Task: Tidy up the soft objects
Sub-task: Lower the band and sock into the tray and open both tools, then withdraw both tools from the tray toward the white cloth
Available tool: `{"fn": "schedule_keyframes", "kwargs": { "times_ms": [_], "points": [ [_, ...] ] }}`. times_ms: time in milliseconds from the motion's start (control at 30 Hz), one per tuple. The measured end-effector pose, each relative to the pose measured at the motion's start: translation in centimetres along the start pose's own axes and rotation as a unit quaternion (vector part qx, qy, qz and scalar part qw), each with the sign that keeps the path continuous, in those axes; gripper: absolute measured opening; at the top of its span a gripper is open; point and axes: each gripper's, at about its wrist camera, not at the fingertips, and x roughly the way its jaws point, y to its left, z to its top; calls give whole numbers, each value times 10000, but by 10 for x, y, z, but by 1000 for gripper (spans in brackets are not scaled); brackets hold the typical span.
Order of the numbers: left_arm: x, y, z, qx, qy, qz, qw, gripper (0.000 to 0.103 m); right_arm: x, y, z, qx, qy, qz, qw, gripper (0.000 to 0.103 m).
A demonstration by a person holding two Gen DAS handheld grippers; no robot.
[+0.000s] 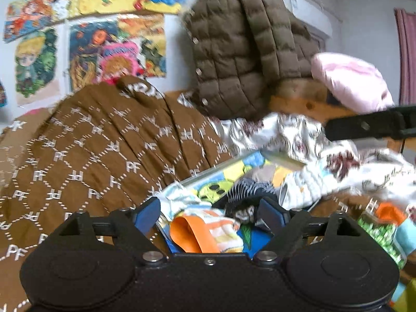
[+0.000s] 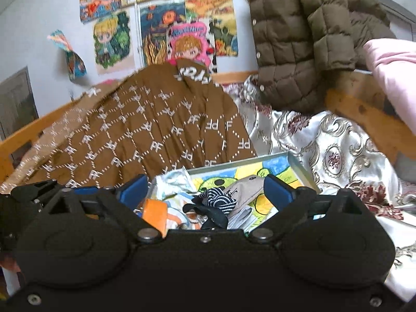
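You are in a child's bedroom at home. Ahead of you the far wall (image 2: pixel 39 13) is papered with bright cartoon drawings (image 2: pixel 111 39) of big-eyed children, fish and suns. A wooden bed frame (image 2: pixel 345 106) runs across the room, and on the bed lie a brown quilt (image 2: pixel 145 130) printed with "PF" letters on the left and a shiny floral bedspread (image 2: pixel 332 153) on the right. A brown puffer jacket (image 2: pixel 299 41) hangs at the far right, beside a pink pillow (image 2: pixel 392 62). A pink curtain (image 1: pixel 405 52) closes the right edge.
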Motion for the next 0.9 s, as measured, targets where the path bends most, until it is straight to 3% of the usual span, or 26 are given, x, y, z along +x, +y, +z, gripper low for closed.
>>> {"fn": "schedule_keyframes", "kwargs": {
  "times_ms": [67, 433, 600, 900],
  "points": [
    [-16, -2, 4, -83, -91, 61, 9999, 89, -18, 0, 1, 0, -122, 12, 9999, 102],
    [-109, -26, 12, -258, -483, 270, 9981, 97, -115, 10, -3, -151, -645, -10, 9978, 102],
    [-153, -39, 2, -155, -695, 349, 9969, 99, -158, 17, -16, -155, -821, -56, 9965, 102],
    [-214, -59, -27, -494, -1008, 285, 9933, 102, -225, 30, -58, -17, -850, -182, 9962, 102]
  ]
}}
